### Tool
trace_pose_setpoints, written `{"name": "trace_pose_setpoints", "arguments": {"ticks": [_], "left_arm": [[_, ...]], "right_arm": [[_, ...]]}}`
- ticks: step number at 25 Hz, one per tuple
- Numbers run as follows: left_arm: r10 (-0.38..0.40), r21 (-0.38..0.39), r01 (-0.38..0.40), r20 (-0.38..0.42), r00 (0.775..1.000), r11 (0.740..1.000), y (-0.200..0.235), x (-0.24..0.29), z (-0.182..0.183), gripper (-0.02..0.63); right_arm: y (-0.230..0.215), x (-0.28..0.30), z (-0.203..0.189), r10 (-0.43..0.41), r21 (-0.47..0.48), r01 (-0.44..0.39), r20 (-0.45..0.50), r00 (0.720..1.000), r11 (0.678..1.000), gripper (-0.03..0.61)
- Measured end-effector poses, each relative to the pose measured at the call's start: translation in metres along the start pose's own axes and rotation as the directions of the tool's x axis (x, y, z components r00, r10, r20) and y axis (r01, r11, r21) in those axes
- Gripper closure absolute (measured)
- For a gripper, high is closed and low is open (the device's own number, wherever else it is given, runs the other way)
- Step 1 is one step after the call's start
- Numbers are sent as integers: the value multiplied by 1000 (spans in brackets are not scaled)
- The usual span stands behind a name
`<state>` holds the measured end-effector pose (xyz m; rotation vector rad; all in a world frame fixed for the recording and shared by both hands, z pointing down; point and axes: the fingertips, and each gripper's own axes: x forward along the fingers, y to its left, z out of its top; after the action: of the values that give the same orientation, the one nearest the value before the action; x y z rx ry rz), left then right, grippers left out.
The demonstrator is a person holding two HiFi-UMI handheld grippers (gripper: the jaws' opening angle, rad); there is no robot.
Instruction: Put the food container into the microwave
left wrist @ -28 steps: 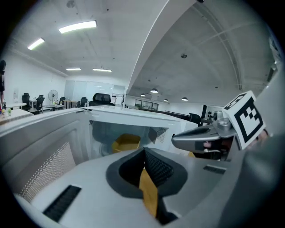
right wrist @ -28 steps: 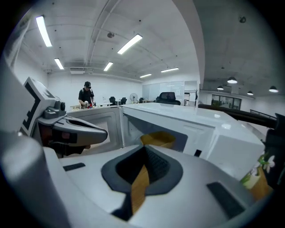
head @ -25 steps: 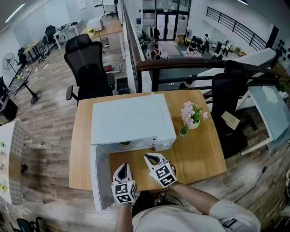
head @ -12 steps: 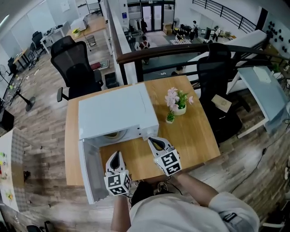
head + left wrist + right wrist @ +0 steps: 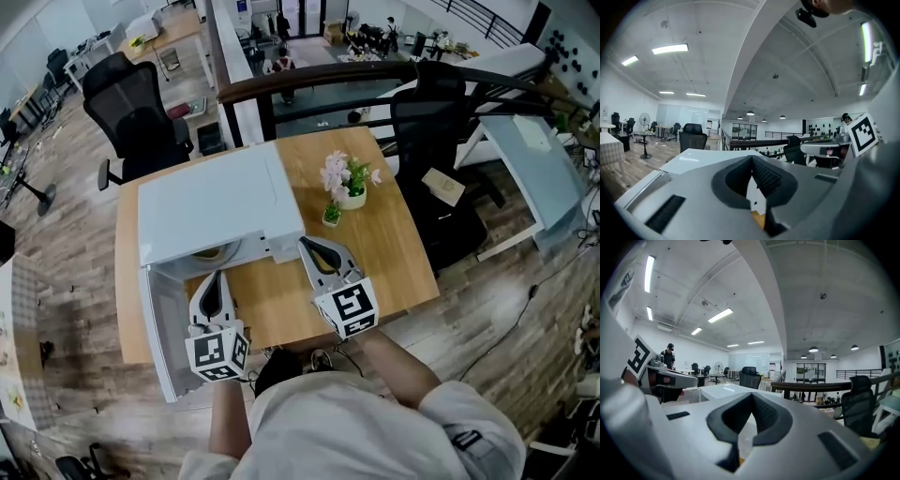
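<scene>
Hovering low in frame, left gripper (image 5: 213,281) and right gripper (image 5: 309,248) keep jaws clenched on nothing; food container (image 5: 211,253) sits inside microwave (image 5: 216,206) at centre left, so slamming the open door (image 5: 167,323) might jolt it.

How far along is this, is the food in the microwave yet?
Mostly done, it seems: the food container sits inside the microwave. Nothing is in hand: the left gripper and the right gripper are both shut and empty, over the table in front of it. The door stands open, so closing it is probably what's left.
</scene>
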<state>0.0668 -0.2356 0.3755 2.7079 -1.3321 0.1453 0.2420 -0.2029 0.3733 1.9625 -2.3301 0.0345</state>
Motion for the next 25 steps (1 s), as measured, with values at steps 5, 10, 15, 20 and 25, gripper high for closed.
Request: {"name": "trace_pose_setpoints", "arguments": {"ticks": [5, 10, 15, 20, 25], "left_arm": [[-13, 34, 11, 56, 998, 999, -2, 1, 29, 603], [-7, 38, 5, 65, 998, 999, 5, -3, 37, 603], [-3, 34, 1, 70, 998, 999, 12, -9, 36, 603], [-23, 39, 20, 78, 997, 999, 9, -10, 37, 603], [-33, 43, 30, 82, 996, 999, 7, -8, 38, 603]], "right_arm": [[-4, 0, 33, -22, -11, 23, 65, 998, 1000, 575], [-7, 0, 43, -44, -26, 47, 80, 996, 999, 575], [-3, 3, 44, -48, -28, 50, 77, 996, 998, 575], [3, 3, 39, -46, -29, 48, 65, 997, 998, 575], [2, 2, 38, -55, -31, 57, 62, 997, 998, 575]]}}
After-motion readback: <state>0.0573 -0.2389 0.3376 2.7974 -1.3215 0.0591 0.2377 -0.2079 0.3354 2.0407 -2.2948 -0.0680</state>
